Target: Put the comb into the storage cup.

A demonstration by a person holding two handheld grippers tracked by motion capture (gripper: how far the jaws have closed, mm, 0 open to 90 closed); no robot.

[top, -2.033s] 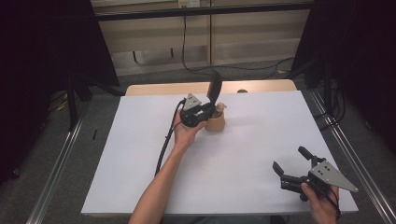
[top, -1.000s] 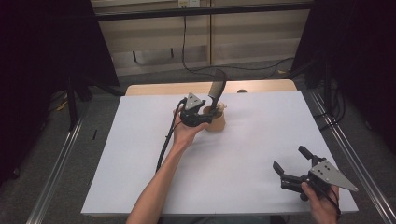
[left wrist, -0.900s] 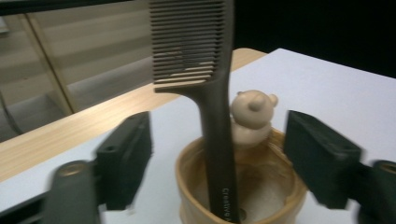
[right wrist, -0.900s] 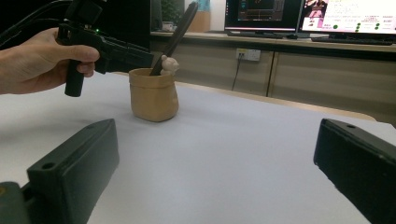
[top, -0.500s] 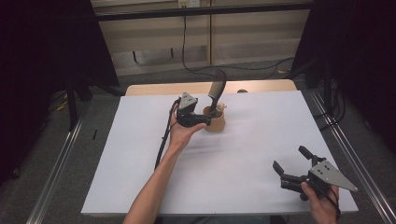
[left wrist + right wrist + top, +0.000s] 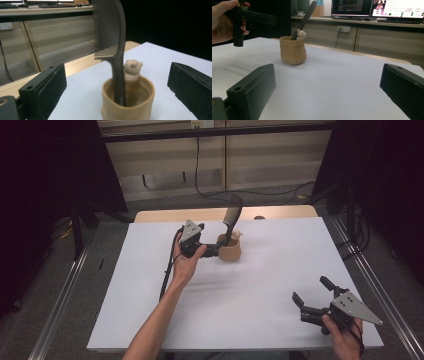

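Both tongs point(image 6: 216, 251) point(image 6: 311, 296) level, spread wide.

A white surface point(image 6: 260, 310) is laid over a wooden table point(image 6: 200, 214). Grey carpet point(image 6: 55, 285) is seen around it, with metal rails point(image 6: 60, 312) at 3 and 9 o'clock. Pale wall panels point(image 6: 170, 157) are crossed by a cable point(image 6: 197, 165) at 12 o'clock. Lit monitors point(image 6: 397, 8) are seen on a far counter.

Lab or office workroom: lit monitors point(image 6: 372, 8) on a long bench beyond the right gripper point(image 6: 324, 95); dark curtains behind.
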